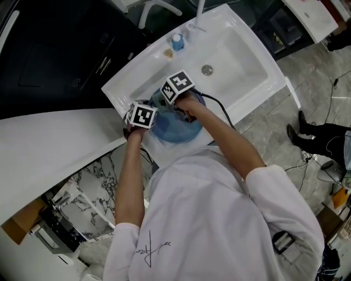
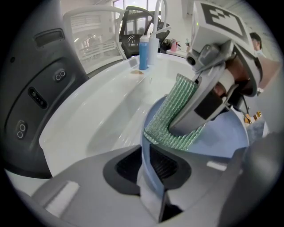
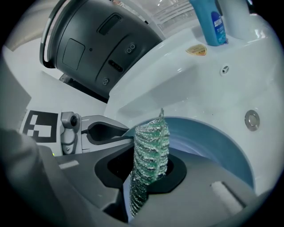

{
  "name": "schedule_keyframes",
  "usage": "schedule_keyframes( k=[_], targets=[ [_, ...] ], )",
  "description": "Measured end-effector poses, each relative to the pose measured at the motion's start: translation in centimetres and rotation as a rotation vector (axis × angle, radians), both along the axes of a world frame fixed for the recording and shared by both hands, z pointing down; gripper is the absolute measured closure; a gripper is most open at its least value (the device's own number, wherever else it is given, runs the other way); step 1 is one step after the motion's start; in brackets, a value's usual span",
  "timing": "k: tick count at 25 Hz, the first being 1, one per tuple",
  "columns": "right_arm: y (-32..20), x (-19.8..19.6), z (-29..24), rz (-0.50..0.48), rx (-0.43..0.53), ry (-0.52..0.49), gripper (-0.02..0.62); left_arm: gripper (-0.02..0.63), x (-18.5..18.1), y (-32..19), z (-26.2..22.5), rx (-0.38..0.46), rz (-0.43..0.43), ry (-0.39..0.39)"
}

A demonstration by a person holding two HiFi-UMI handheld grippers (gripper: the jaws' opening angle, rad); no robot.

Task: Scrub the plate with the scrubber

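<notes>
A blue plate (image 1: 178,130) is held over the near left corner of the white sink (image 1: 247,60). My left gripper (image 2: 153,177) is shut on the plate's rim (image 2: 145,146), at the plate's left side. My right gripper (image 3: 148,177) is shut on a green mesh scrubber (image 3: 150,155), which stands up between its jaws. In the left gripper view the scrubber (image 2: 175,117) lies folded against the plate's blue face (image 2: 222,142), pressed there by the right gripper. From the right gripper view the plate (image 3: 208,146) curves behind the scrubber. In the head view both grippers (image 1: 143,116) (image 1: 178,88) meet over the plate.
A blue soap bottle (image 1: 176,41) and a white tap (image 1: 198,13) stand at the sink's back edge. The drain (image 1: 207,69) sits mid-basin. A dark grey machine (image 3: 102,40) stands left of the sink, and a white counter (image 1: 49,142) runs to the left.
</notes>
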State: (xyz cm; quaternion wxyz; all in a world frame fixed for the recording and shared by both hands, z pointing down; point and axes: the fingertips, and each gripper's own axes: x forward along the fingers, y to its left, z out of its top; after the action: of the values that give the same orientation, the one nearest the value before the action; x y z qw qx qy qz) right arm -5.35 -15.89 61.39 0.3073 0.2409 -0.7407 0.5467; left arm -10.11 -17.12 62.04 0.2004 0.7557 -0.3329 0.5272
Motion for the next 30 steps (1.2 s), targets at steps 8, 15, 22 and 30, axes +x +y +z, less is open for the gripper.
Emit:
schedule_keyframes(
  k=[8, 15, 22, 30],
  targets=[
    [-1.5, 1.9, 0.6, 0.066, 0.007, 0.046, 0.535, 0.495, 1.0, -0.1, 0.2, -0.014, -0.004, 0.071],
    [-2.0, 2.8, 0.7, 0.079, 0.024, 0.066, 0.535, 0.495, 0.4, 0.1, 0.2, -0.025, -0.012, 0.046],
    [-2.5, 4.3, 0.7, 0.098, 0.033, 0.085, 0.534, 0.495, 0.8, 0.2, 0.2, -0.028, -0.007, 0.066],
    [-3.0, 6.6, 0.5, 0.101, 0.059, 0.122, 0.532, 0.495, 0.1, 0.0, 0.0, -0.018, -0.02, 0.033]
  ],
)
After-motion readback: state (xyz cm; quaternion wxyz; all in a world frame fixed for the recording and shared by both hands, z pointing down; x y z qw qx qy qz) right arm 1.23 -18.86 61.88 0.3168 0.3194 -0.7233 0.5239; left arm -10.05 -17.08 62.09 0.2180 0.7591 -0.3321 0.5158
